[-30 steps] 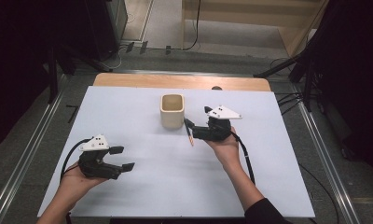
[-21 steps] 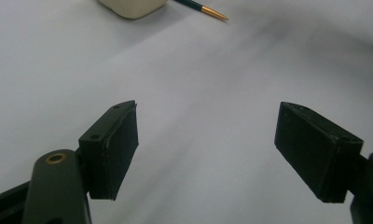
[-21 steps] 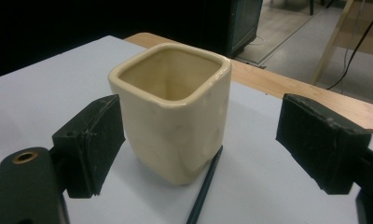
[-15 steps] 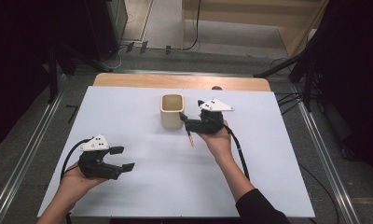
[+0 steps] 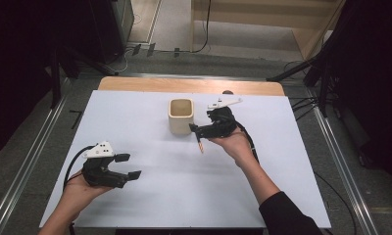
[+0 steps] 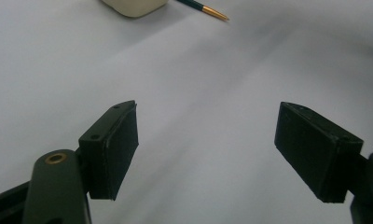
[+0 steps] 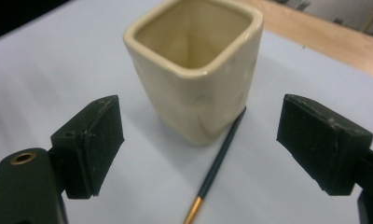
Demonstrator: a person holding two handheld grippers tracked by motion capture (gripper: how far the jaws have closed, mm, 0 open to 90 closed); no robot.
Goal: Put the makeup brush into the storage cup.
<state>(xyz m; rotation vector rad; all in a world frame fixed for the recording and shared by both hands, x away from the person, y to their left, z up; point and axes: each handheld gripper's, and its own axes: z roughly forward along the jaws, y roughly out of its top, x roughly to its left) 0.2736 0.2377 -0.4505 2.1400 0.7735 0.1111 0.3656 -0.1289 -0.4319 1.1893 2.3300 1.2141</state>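
Thin dark-green pencil w/ gold tip (image 7: 217,168) lies on white tabletop (image 5: 135,112), touching near-right base of cream square ceramic cup (image 7: 198,70). R gripper (image 5: 204,131) above it, jaws wide open, empty. Lower straight, straddle shaft mid-length, avoid bumping cup. L gripper (image 5: 128,166) idle near-left, jaws open, empty.

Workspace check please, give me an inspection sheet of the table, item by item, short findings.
Surface: white table top, wooden strip along the far edge.
Job's things: cream square cup, upright and empty; thin dark pencil with a gold end lying flat beside its base.
Clutter: nothing seen.
Grippers: right gripper open, by the cup, above the pencil; left gripper open, holding nothing, near the table's front left.
Cables: one black cable trails from the left gripper, another from the right.
Surroundings: dark equipment, metal rails and floor cables around the table.
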